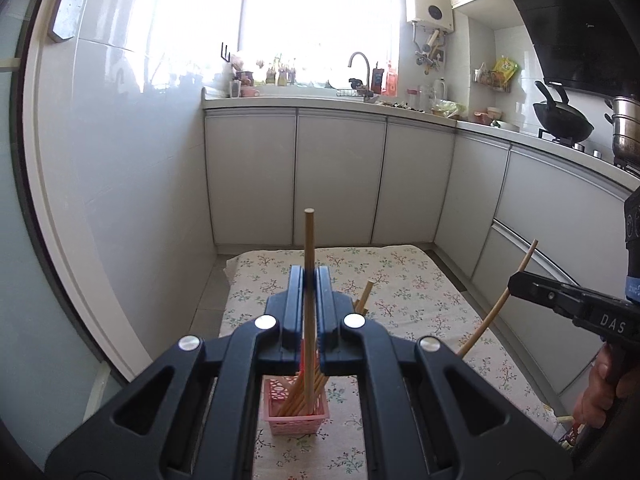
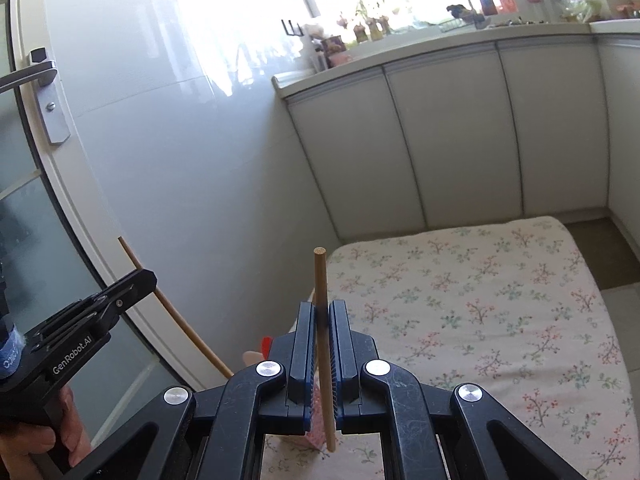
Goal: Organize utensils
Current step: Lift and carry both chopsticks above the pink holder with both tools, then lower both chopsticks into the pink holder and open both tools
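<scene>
My left gripper point(image 1: 309, 280) is shut on a wooden chopstick point(image 1: 309, 240) that stands upright. Its lower end reaches down into a pink plastic basket point(image 1: 296, 420) holding several chopsticks. Another chopstick point(image 1: 365, 294) pokes out behind the left gripper's fingers. My right gripper point(image 2: 322, 312) is shut on a second wooden chopstick point(image 2: 320, 276), held upright above the table. It also shows in the left wrist view point(image 1: 520, 284), with its chopstick point(image 1: 492, 312) slanting. The left gripper shows in the right wrist view point(image 2: 140, 280) with its chopstick point(image 2: 176, 312). Part of the pink basket point(image 2: 316, 436) shows below the right fingers.
A floral tablecloth point(image 1: 420, 292) covers the low table point(image 2: 500, 300). White kitchen cabinets point(image 1: 336, 176) stand behind it, with a countertop, sink and tap. A wok point(image 1: 562, 118) and a steel pot sit on the stove at the right. A glass door point(image 2: 36, 240) is at the left.
</scene>
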Demonstrator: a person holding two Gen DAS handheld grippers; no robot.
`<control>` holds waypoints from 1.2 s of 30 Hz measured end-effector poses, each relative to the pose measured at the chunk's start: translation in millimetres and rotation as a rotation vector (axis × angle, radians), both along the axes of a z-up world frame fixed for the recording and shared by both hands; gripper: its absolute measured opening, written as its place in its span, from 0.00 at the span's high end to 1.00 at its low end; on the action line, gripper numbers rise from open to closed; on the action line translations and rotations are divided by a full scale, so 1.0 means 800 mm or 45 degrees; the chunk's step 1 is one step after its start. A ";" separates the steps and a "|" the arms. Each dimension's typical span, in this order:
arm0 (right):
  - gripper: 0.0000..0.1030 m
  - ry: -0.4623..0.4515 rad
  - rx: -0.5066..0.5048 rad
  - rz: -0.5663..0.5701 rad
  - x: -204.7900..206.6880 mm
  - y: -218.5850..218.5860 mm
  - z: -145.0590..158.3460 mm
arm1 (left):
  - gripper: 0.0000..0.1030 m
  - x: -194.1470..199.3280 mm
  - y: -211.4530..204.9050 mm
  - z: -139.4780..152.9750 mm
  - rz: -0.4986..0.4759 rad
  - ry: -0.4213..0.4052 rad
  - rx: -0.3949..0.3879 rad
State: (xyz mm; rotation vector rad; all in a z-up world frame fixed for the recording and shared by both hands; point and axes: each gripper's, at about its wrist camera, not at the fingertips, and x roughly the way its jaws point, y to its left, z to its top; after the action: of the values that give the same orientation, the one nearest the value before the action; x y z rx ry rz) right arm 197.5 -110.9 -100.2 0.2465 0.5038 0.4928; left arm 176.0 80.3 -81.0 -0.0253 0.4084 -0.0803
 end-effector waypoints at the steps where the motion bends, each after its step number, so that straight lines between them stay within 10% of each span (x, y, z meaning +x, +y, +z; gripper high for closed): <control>1: 0.94 0.003 0.006 0.007 0.002 0.003 0.000 | 0.94 0.004 0.002 -0.003 0.008 0.010 0.003; 17: 0.94 0.029 0.045 0.037 0.022 0.031 -0.013 | 0.93 0.060 -0.005 -0.066 -0.119 0.128 0.087; 36: 0.94 -0.045 0.163 0.005 0.054 0.063 -0.022 | 0.42 0.047 0.045 -0.076 0.076 0.330 0.033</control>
State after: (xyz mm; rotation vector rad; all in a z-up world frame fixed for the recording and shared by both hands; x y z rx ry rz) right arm 240.9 -60.7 -118.0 0.3587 0.4389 0.5334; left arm 213.9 116.3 -141.6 -0.0225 0.6669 -0.0122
